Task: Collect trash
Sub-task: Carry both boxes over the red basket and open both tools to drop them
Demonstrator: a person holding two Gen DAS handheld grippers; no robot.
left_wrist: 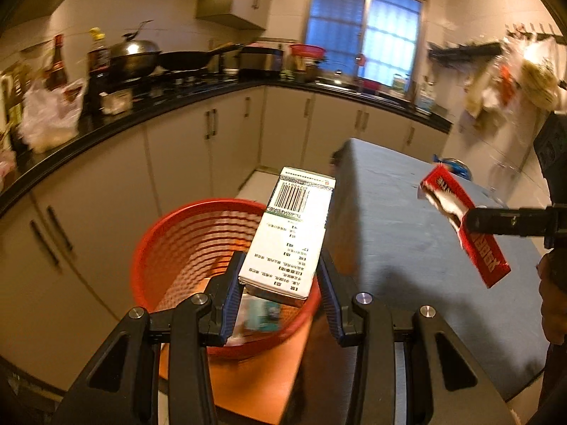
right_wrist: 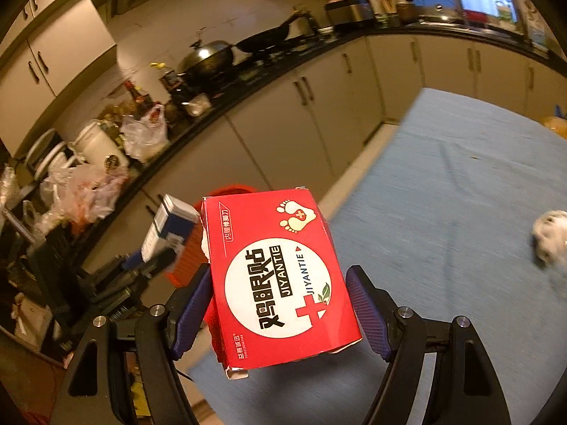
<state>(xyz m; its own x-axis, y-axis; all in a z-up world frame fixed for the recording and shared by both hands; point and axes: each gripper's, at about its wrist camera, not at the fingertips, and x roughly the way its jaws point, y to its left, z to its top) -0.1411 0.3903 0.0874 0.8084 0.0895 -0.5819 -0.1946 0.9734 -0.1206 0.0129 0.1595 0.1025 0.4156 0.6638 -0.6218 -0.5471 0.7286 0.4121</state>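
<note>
- The white box [left_wrist: 290, 233] is sitting between the blue pads of the left gripper [left_wrist: 281, 283], whose jaws are clamped on its sides; it is hanging just above the near rim of the red basket [left_wrist: 166, 248], barcode end pointing away over the basket's mouth.
- The red box [right_wrist: 276, 279] is being gripped by the right gripper [right_wrist: 276, 304], jaws set wide and pressed on its two long sides; its torn flap is showing at the lower end; relative to the basket it is off to the right, above the blue table [left_wrist: 407, 230] and not yet over the basket.
- The step in hand looks like carrying both boxes to the basket for dropping; the white box seems about in place; the red one is needing more travel toward the basket.
- The next move probably calls for spreading the left jaws over the basket's opening, then bringing the red box across and releasing it clear of the rim.
- The basket is already holding some paper or packaging at its bottom; exactly what is too blurred to tell; it is standing on an orange surface beside the table's edge.
- Beyond the basket, a cluttered black counter [left_wrist: 177, 99] is running along the cabinets.
</note>
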